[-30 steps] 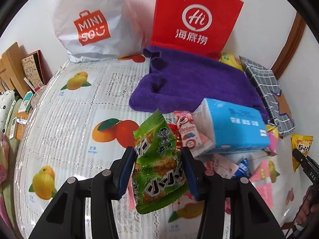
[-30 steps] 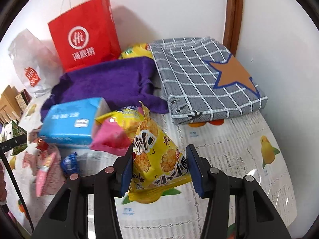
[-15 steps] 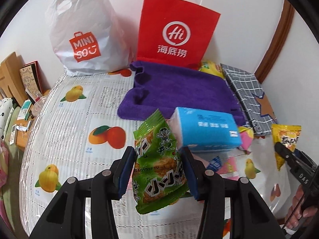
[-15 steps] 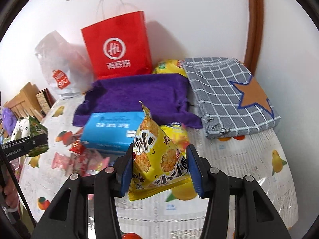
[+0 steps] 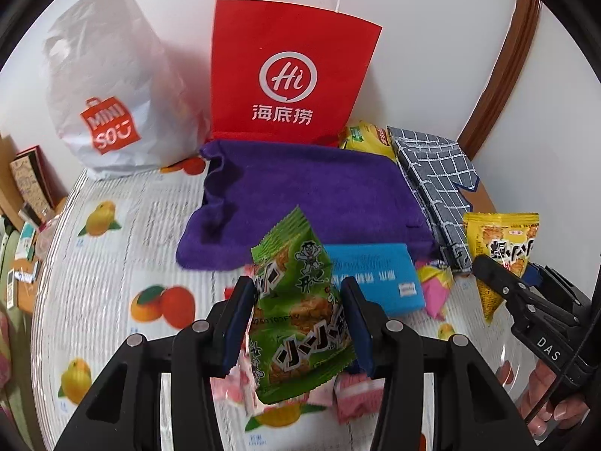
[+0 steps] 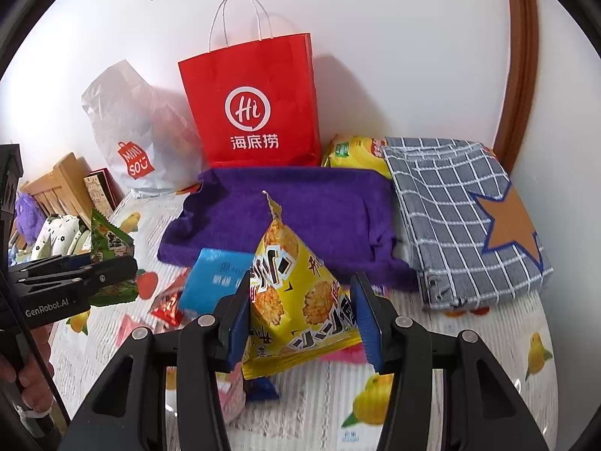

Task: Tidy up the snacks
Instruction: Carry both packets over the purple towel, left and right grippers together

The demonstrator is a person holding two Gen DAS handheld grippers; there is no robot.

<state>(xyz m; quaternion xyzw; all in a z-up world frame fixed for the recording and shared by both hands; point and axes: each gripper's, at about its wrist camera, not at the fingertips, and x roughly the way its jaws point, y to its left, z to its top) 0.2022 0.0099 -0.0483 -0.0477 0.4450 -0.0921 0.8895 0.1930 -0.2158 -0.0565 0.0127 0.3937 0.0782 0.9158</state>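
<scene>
My left gripper (image 5: 296, 323) is shut on a green snack packet (image 5: 300, 323) and holds it in the air above the table. My right gripper (image 6: 300, 315) is shut on a yellow triangular snack packet (image 6: 296, 297), also lifted. Each gripper shows in the other's view: the right one with the yellow packet (image 5: 499, 251) at the right edge, the left one with the green packet (image 6: 109, 248) at the left edge. Below lie a blue tissue pack (image 5: 375, 278) and several small pink and red snack packets (image 5: 353, 394). A red paper bag (image 5: 289, 75) stands open-topped at the back.
A white Miniso plastic bag (image 5: 109, 101) stands left of the red bag. A purple towel (image 5: 311, 195) lies before the red bag, a grey checked cloth (image 6: 458, 218) to its right, a yellow packet (image 6: 353, 150) behind. The fruit-print tablecloth (image 5: 112, 248) covers the table; walls close behind.
Both grippers have risen and pulled back with their packets. The table items now look lower and farther away, and the whole red bag with its handles has come into view.
</scene>
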